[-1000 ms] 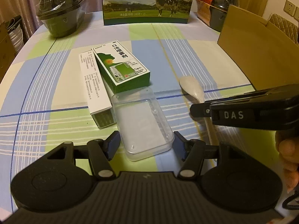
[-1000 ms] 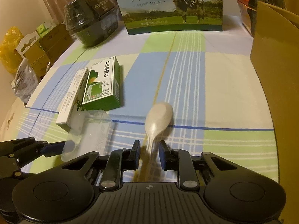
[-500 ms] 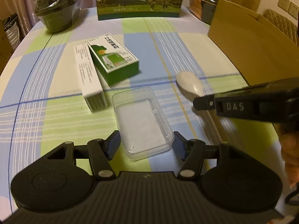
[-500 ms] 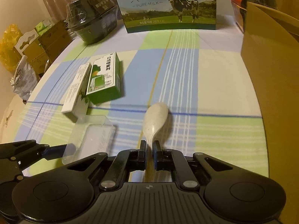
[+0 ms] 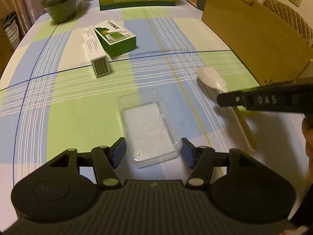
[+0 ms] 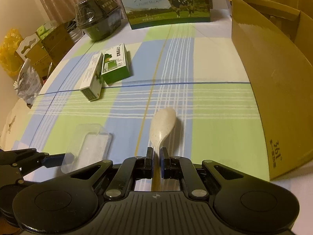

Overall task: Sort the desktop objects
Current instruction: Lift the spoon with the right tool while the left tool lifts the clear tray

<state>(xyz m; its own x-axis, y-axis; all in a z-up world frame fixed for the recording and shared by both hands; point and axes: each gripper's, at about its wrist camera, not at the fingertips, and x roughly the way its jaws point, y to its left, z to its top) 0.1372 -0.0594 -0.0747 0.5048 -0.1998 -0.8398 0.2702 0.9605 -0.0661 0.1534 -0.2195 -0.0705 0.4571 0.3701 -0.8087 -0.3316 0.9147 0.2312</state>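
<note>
My right gripper (image 6: 156,154) is shut on the handle of a pale speckled spoon (image 6: 162,126); the spoon (image 5: 212,78) and that gripper (image 5: 227,98) also show at the right of the left wrist view. My left gripper (image 5: 152,152) holds a clear plastic box (image 5: 148,129) between its jaws, which stand wide against the box's sides; the box (image 6: 88,146) shows at lower left in the right wrist view. A green carton (image 5: 115,37) and a white carton (image 5: 93,51) lie side by side farther back.
A large open cardboard box (image 6: 273,78) stands along the right side of the checked tablecloth (image 5: 68,107). A milk carton case (image 6: 168,2) and a wrapped black bowl (image 6: 97,21) stand at the back. Bags and boxes (image 6: 29,58) lie off the table's left edge.
My right gripper closed on the spoon handle and drew back with it. My left gripper drew the clear box back, away from the two cartons.
</note>
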